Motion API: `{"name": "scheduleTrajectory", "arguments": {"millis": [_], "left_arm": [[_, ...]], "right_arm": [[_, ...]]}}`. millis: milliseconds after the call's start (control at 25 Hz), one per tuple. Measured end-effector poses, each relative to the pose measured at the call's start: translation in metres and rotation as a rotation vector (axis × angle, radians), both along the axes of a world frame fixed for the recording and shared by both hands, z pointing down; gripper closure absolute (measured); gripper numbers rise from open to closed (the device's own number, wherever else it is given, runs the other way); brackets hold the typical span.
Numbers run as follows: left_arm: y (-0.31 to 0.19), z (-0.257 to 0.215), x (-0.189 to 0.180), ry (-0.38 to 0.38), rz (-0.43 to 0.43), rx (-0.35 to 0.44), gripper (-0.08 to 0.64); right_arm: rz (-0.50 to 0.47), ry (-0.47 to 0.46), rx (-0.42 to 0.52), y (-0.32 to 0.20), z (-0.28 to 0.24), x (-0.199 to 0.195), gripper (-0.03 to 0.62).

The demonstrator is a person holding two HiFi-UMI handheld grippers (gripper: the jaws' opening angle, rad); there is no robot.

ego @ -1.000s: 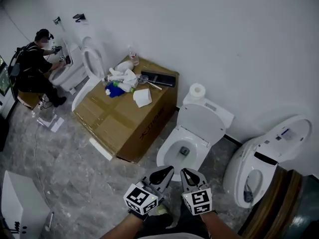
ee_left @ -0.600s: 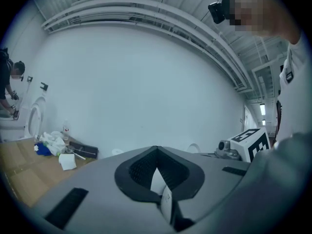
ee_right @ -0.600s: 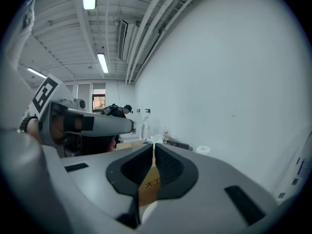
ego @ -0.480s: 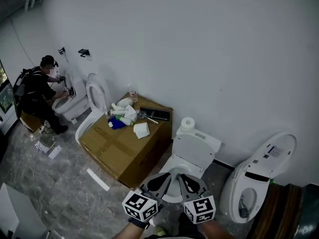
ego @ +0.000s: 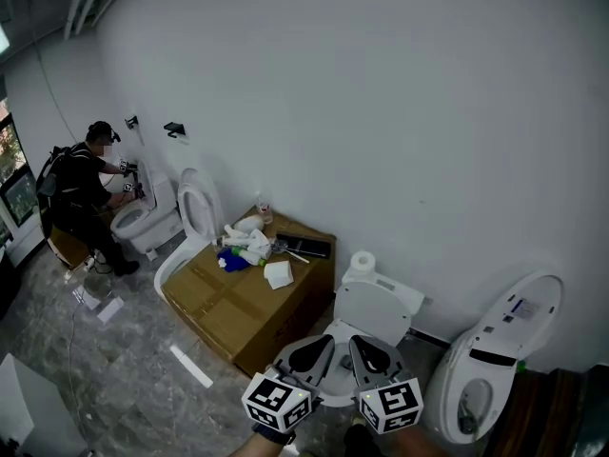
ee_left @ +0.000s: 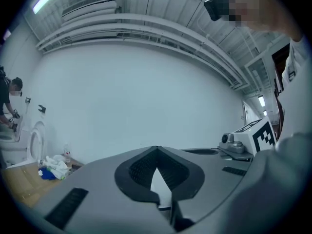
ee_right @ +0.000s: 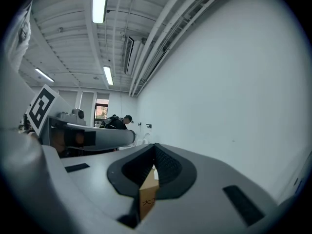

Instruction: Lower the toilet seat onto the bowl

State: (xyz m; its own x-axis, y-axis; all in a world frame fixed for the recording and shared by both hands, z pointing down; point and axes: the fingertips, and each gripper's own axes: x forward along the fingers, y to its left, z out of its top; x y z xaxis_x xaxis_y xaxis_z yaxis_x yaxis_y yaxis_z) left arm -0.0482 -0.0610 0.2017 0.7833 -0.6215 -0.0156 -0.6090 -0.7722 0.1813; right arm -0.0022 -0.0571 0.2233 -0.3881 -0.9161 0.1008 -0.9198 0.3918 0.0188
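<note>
The seat (ego: 373, 310) is up and leans back toward the wall, above the bowl (ego: 335, 387). The toilet stands at the wall, just beside the box (ego: 238, 303). The left gripper (ego: 311, 352) and right gripper (ego: 371, 355) hang side by side over the bowl's front. Both have their tips pressed together with nothing in them. With tips like that, they can only push the seat. I think it could slip off and bang down hard. A high reach could also knock the roll (ego: 362, 261) off the tank.

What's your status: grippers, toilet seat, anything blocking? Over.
Left gripper and right gripper shut, empty. Toilet seat raised, untouched. Cardboard box alongside, not blocking.
</note>
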Motion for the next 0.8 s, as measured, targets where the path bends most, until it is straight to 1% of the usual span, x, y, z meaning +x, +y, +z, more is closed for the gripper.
{"name": "scheduleTrajectory", "arguments": {"millis": [120, 280, 800], "left_arm": [[0.003, -0.002, 0.003, -0.007, 0.008, 0.011, 0.552], [0.009, -0.003, 0.009, 0.008, 0.014, 0.016, 0.552], [0.014, -0.002, 0.011, -0.009, 0.020, 0.035, 0.551]], "right_arm": [[-0.002, -0.005, 0.001, 0.002, 0.000, 0.000, 0.577], [-0.003, 0.004, -0.005, 0.008, 0.002, 0.006, 0.577], [-0.003, 0.012, 0.009, 0.013, 0.002, 0.004, 0.577]]}}
